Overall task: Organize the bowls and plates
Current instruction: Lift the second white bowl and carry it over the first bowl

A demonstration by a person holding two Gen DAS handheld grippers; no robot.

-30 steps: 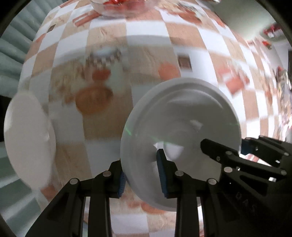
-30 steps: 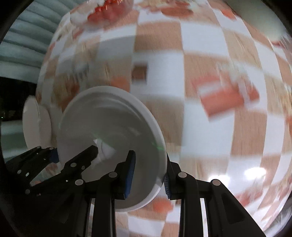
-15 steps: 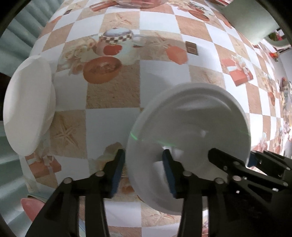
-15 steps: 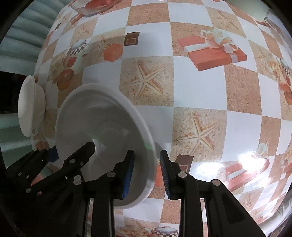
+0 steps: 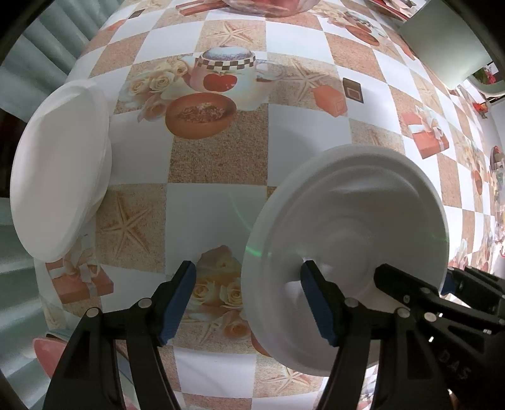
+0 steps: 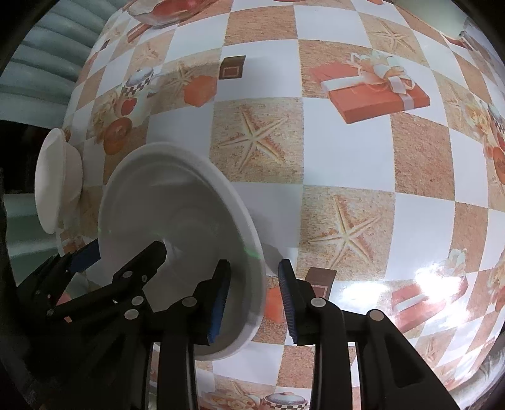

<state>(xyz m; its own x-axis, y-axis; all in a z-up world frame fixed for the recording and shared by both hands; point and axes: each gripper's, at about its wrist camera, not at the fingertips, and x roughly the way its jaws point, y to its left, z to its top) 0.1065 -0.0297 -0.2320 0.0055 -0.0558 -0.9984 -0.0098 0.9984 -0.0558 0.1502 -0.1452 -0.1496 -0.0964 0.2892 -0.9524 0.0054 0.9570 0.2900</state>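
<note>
A white bowl (image 5: pixel 347 239) sits on the patterned tablecloth between both grippers; it also shows in the right wrist view (image 6: pixel 176 227). My left gripper (image 5: pixel 249 296) is open wide, its right finger inside the bowl and its left finger outside the rim, apart from it. My right gripper (image 6: pixel 255 293) is open, straddling the bowl's right rim with a gap on each side. A second white bowl or stack (image 5: pixel 60 170) stands at the table's left edge, seen also in the right wrist view (image 6: pixel 56 179).
The checkered tablecloth (image 6: pixel 347 157) with starfish and gift-box prints spreads ahead and right. A glass bowl with red contents (image 5: pixel 268 6) stands at the far edge. The table's left edge drops off beside the second bowl. A pink object (image 5: pixel 47 350) lies low left.
Both grippers have opened and let go of the white bowl, which now rests on the table. The left jaws have spread widest. The view has steadied after earlier motion blur.
</note>
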